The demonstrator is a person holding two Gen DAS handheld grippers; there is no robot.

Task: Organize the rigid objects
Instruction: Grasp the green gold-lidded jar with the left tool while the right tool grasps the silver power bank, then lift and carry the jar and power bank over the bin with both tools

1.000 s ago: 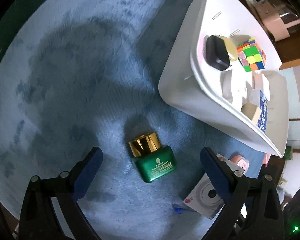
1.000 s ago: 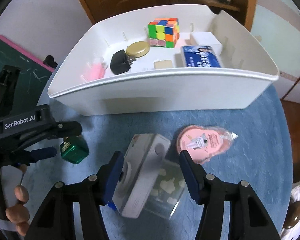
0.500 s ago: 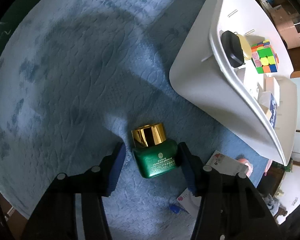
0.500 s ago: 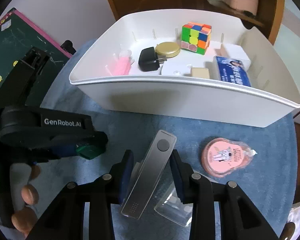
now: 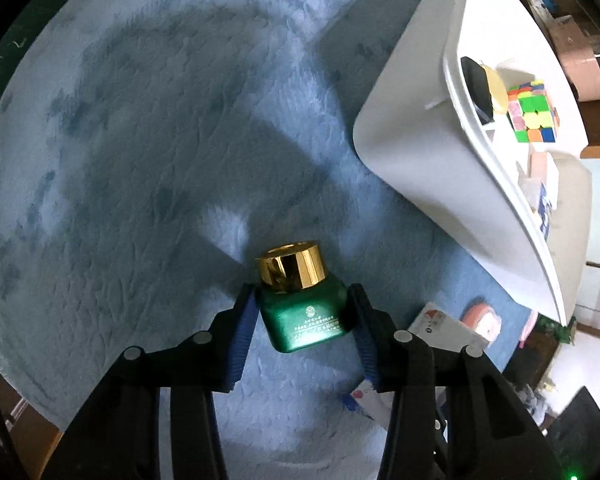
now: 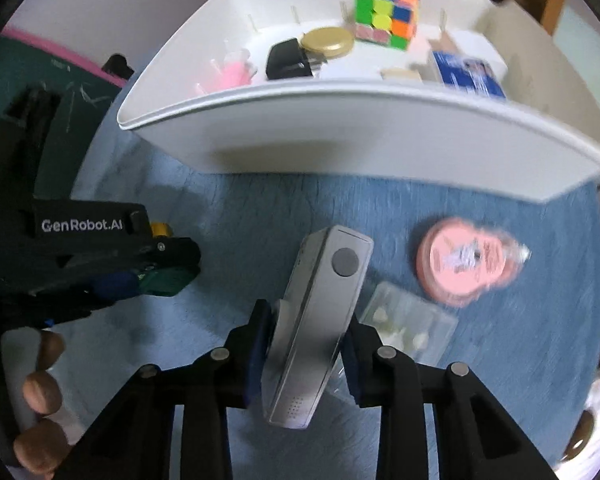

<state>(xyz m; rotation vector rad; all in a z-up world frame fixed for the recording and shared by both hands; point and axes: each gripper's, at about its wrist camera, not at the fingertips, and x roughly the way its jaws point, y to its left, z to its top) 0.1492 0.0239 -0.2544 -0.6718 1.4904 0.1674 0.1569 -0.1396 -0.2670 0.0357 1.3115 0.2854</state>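
green jar (image 5: 306,318): on the blue mat (image 5: 140,140), between the pads of the left gripper (image 5: 302,322), gold cap (image 5: 292,266) pointing away toward the far side.
left gripper state: jaws have just been closing and now press the jar's two sides; clamped on it.
silver camera (image 6: 320,328): stood on its long edge in the right gripper (image 6: 304,354), long axis running near to far, tilted a little right.
right gripper state: jaws have just been closing, now clamped on the camera's flat faces.
clear case (image 6: 410,326): just right of the camera, on the mat.
pink tape dispenser (image 6: 466,266): farther right, apart from both grippers.
white bin (image 6: 360,140): beyond both loads, front wall facing them (the right gripper looks nearer its middle, the left its end).
view difference: the right wrist view shows the bin's contents, Rubik's cube (image 6: 386,18) included, and a person's fingers (image 6: 40,394) on the left gripper; the left wrist view alone shows the jar fully.
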